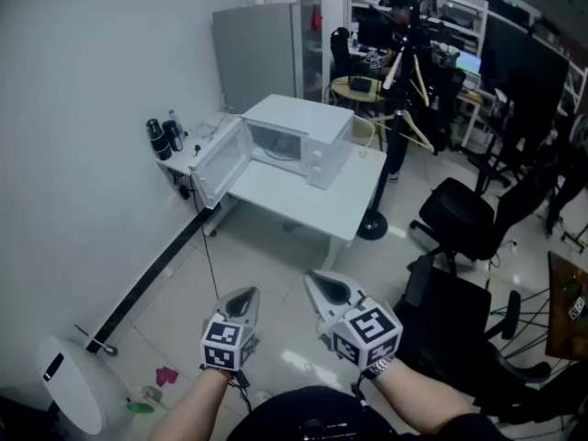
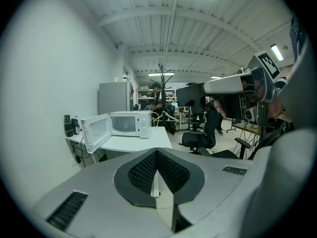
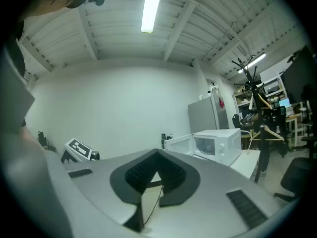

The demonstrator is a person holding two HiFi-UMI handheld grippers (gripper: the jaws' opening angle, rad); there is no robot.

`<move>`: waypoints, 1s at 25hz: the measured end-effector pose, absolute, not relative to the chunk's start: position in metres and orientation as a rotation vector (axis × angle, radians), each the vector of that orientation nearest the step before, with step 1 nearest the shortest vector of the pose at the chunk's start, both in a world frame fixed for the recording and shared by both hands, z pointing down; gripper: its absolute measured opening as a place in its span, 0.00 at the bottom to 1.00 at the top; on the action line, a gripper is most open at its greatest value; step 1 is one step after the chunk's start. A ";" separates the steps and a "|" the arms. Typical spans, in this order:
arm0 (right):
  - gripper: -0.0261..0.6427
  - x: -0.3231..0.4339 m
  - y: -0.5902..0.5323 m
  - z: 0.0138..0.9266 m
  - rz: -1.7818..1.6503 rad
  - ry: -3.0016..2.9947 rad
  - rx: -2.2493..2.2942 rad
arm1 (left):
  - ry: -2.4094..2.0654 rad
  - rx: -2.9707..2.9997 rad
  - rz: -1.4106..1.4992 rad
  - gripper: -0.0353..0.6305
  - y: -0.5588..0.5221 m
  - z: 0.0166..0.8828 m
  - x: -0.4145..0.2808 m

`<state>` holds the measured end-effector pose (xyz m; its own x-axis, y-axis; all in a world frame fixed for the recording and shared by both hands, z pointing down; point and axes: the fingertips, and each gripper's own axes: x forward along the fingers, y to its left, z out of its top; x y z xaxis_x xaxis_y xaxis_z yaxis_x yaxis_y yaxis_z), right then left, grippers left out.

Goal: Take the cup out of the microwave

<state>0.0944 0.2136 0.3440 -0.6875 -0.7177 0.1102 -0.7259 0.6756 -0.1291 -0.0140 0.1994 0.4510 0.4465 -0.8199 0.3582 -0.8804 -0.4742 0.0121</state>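
The left gripper [image 2: 157,155] has its jaws pressed together with nothing between them. The right gripper [image 3: 158,155], just beside it, is likewise closed and empty. Both hang over the floor, well short of the white table [image 1: 312,200]. Far ahead of them on that table stands the white microwave [image 1: 303,131], with its door [image 1: 220,162] swung open on the left gripper's side. The cup cannot be made out in the microwave's cavity from here.

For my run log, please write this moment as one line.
left gripper: shut, empty | right gripper: shut, empty | microwave: door open, far ahead
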 end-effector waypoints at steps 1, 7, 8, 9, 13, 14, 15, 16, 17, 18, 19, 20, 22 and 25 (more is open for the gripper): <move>0.07 0.098 0.213 0.344 0.252 -2.832 1.216 | -1.497 2.498 0.445 0.05 0.198 0.451 -0.011; 0.07 0.117 0.206 0.346 0.260 -2.848 1.194 | -1.533 2.492 0.423 0.05 0.186 0.446 0.006; 0.07 0.119 0.205 0.347 0.265 -2.849 1.189 | -1.540 2.493 0.419 0.05 0.183 0.443 0.009; 0.07 0.121 0.204 0.349 0.269 -2.850 1.185 | -1.546 2.495 0.414 0.05 0.181 0.441 0.011; 0.07 0.125 0.200 0.356 0.285 -2.850 1.172 | -1.560 2.502 0.397 0.05 0.171 0.432 0.015; 0.07 0.126 0.197 0.358 0.288 -2.849 1.169 | -1.561 2.503 0.393 0.05 0.168 0.431 0.016; 0.07 0.126 0.195 0.359 0.290 -2.847 1.167 | -1.561 2.506 0.388 0.05 0.165 0.429 0.016; 0.07 0.126 0.191 0.360 0.292 -2.846 1.168 | -1.561 2.510 0.383 0.05 0.161 0.427 0.017; 0.07 0.125 0.188 0.362 0.292 -2.845 1.169 | -1.560 2.514 0.378 0.05 0.157 0.426 0.017; 0.07 0.124 0.185 0.363 0.292 -2.843 1.172 | -1.557 2.517 0.377 0.05 0.152 0.426 0.016; 0.07 0.123 0.181 0.364 0.292 -2.841 1.175 | -1.551 2.520 0.376 0.05 0.148 0.426 0.015; 0.07 0.121 0.177 0.365 0.293 -2.836 1.179 | -1.545 2.524 0.373 0.05 0.142 0.425 0.014; 0.07 0.118 0.167 0.368 0.298 -2.822 1.192 | -1.530 2.535 0.362 0.05 0.129 0.423 0.012; 0.07 0.110 0.146 0.370 0.304 -2.800 1.220 | -1.501 2.554 0.346 0.05 0.106 0.420 0.005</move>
<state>0.1096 0.1465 0.3705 -0.6819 -0.7169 0.1451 -0.7314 0.6649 -0.1517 0.0052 0.1057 0.4201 0.4701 -0.8380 0.2770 -0.8748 -0.4842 0.0196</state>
